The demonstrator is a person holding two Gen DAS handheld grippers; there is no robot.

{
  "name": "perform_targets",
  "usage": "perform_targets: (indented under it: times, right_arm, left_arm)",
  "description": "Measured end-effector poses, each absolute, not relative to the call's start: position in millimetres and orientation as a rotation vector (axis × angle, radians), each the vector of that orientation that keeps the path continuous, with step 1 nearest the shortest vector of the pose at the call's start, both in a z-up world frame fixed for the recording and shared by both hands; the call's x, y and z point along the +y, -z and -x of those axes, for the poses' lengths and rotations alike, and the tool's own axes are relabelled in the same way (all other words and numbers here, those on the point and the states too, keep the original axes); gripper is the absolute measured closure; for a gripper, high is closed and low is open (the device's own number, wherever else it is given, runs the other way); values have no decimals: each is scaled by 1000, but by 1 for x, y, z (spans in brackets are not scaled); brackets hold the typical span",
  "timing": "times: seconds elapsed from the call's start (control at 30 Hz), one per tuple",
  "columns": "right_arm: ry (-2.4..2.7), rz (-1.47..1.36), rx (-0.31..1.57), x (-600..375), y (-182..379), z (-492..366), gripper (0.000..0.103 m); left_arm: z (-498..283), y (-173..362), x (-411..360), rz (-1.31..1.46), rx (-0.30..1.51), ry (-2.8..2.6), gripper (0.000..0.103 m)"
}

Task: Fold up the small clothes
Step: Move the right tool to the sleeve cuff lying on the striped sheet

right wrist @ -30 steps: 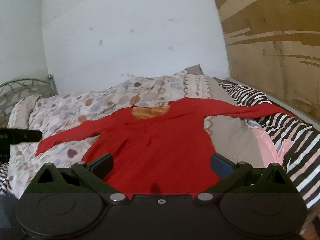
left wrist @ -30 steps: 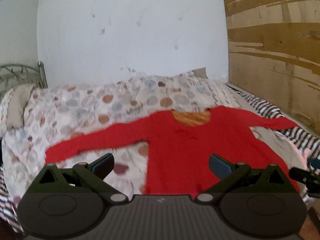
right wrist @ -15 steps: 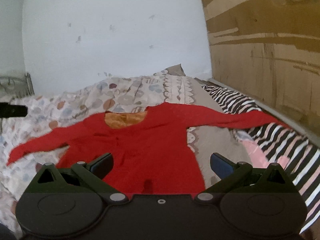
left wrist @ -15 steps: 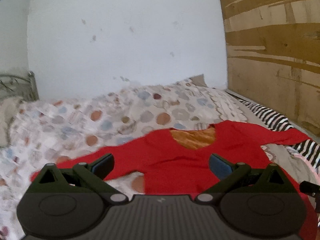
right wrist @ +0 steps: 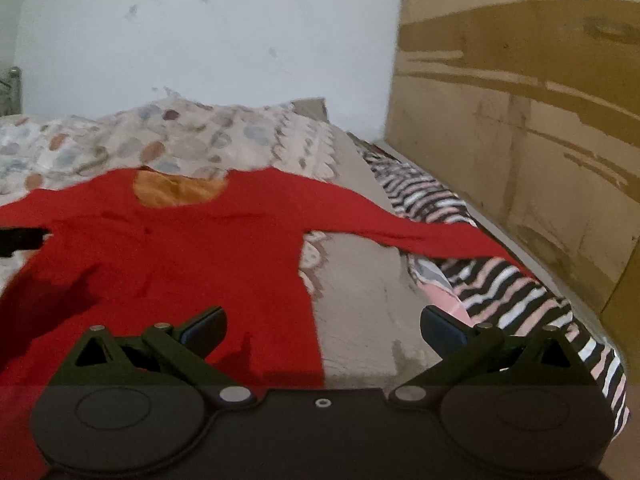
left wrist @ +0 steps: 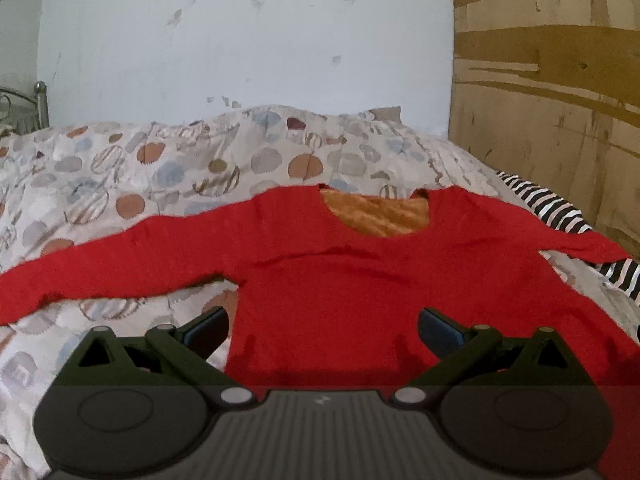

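A red long-sleeved top (left wrist: 360, 280) with an orange lining at the neck lies flat on the bed, both sleeves spread out. It also shows in the right wrist view (right wrist: 180, 264). My left gripper (left wrist: 322, 326) is open and empty, low over the top's left side near the armpit. My right gripper (right wrist: 322, 326) is open and empty, over the top's right edge and the grey sheet. The left gripper's tip (right wrist: 20, 240) shows at the left edge of the right wrist view.
A quilt with round patches (left wrist: 160, 168) covers the far and left part of the bed. A black-and-white striped cloth (right wrist: 500, 292) with pink lies along the right side. A brown board wall (right wrist: 520, 120) stands on the right, a white wall behind.
Both grippers have moved forward and lower toward the top, which now looks larger. The left one drifted over the left armpit, the right one toward the top's right edge. Both stay open.
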State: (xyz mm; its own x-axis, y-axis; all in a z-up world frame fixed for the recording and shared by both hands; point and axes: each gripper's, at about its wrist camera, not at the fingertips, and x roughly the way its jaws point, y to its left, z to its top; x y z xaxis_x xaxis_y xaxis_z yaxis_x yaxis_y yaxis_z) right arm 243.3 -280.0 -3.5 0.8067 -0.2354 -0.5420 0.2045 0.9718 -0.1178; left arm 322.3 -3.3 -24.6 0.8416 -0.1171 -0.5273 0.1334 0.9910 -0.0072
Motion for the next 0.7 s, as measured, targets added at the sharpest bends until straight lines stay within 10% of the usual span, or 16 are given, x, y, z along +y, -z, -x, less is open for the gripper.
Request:
perform_targets:
  times: [0.7]
  right_arm:
    - [260, 93, 669, -296, 43, -295, 0]
  left_arm:
    - [-336, 47, -7, -11, 680, 209, 0]
